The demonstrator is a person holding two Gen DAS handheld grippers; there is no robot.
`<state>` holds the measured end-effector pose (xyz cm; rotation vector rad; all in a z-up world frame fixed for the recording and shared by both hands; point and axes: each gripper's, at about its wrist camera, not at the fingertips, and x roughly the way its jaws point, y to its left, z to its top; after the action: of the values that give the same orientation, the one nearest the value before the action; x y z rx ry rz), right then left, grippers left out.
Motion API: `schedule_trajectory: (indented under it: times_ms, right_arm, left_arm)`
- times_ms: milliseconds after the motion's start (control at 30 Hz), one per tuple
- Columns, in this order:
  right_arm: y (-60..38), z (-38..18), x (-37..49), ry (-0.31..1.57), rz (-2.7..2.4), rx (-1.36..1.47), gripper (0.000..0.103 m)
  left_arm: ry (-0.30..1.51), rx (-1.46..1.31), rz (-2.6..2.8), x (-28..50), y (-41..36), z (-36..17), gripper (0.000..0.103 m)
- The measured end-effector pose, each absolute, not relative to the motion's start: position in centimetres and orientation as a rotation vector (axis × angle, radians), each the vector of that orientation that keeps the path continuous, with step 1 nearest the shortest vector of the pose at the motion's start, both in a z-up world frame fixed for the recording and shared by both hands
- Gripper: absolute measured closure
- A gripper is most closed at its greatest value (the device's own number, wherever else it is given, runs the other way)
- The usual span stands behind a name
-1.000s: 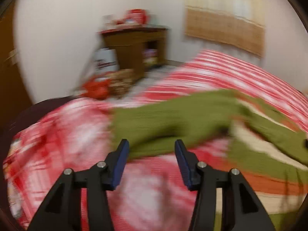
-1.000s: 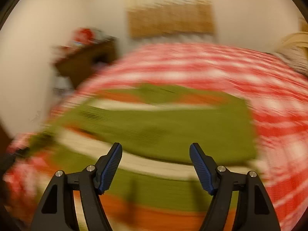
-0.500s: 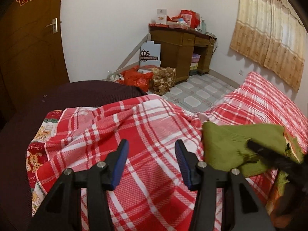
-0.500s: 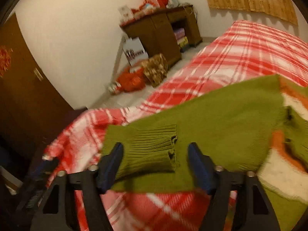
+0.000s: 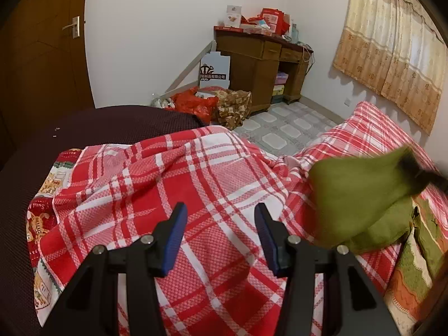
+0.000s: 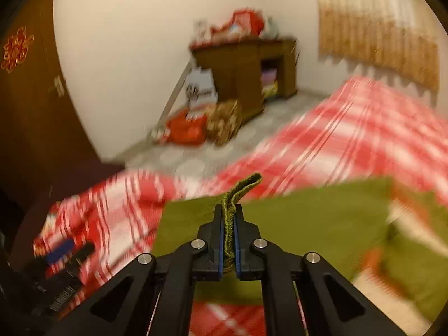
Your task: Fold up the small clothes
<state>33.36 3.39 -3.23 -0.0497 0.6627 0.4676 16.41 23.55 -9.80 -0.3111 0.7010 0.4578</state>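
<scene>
A small green knit sweater (image 6: 313, 218) with orange and cream stripes lies on the red plaid bedspread (image 6: 350, 128). My right gripper (image 6: 229, 210) is shut on the sweater's ribbed cuff (image 6: 242, 189), which sticks up between the blue pads. In the left wrist view the green sleeve (image 5: 355, 196) is lifted at the right, with the right gripper's dark tip (image 5: 420, 172) blurred at its upper end. My left gripper (image 5: 219, 210) hovers open over the bare plaid bedspread (image 5: 168, 184), left of the sweater, holding nothing. The left gripper (image 6: 65, 249) also shows low on the left in the right wrist view.
A dark maroon mattress edge (image 5: 84, 128) lies left of the bedspread. Beyond the bed are a tiled floor (image 5: 282, 128), red and patterned bags (image 5: 196, 103), a wooden desk (image 5: 260, 64) with clutter, a brown door (image 5: 42, 44) and curtains (image 5: 392, 44).
The right gripper swung left across the sweater, closed on the ribbed cuff and lifted the sleeve. The left gripper moved left off the sweater onto bare bedspread and stayed open.
</scene>
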Motion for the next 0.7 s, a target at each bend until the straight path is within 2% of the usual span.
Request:
schedule_trajectory:
  times_ms: [167,267,300,367,500,700]
  right_arm:
    - [-4.5,4.5,33.9,0.536,0.359,0.01,0.098]
    - [-8.7,6.9,33.4,0.491,0.261,-0.024,0.098]
    - [-10.4,7.4,33.1,0.484,0.226,-0.028,0.098]
    - [-13.6,7.8,32.4,0.479,0.164,-0.026,0.098]
    - [-19.6,7.5,30.9,0.49,0.058,-0.01,0.098]
    - [-28.8,3.7,28.7,0.562,-0.086,0.057,0.098]
  left_arm:
    - [0.696,-0.294,0.428,16.6,21.8,-9.4,0.051]
    - [0.683,-0.264,0.393,16.9,20.0,-8.9,0.05]
    - [0.683,-0.256,0.383,17.0,19.5,-8.8,0.047]
    - [0.684,-0.243,0.354,17.4,18.1,-8.7,0.043]
    - [0.7,-0.216,0.309,18.1,15.8,-8.8,0.043]
    - [0.71,-0.164,0.253,18.8,12.2,-8.8,0.043]
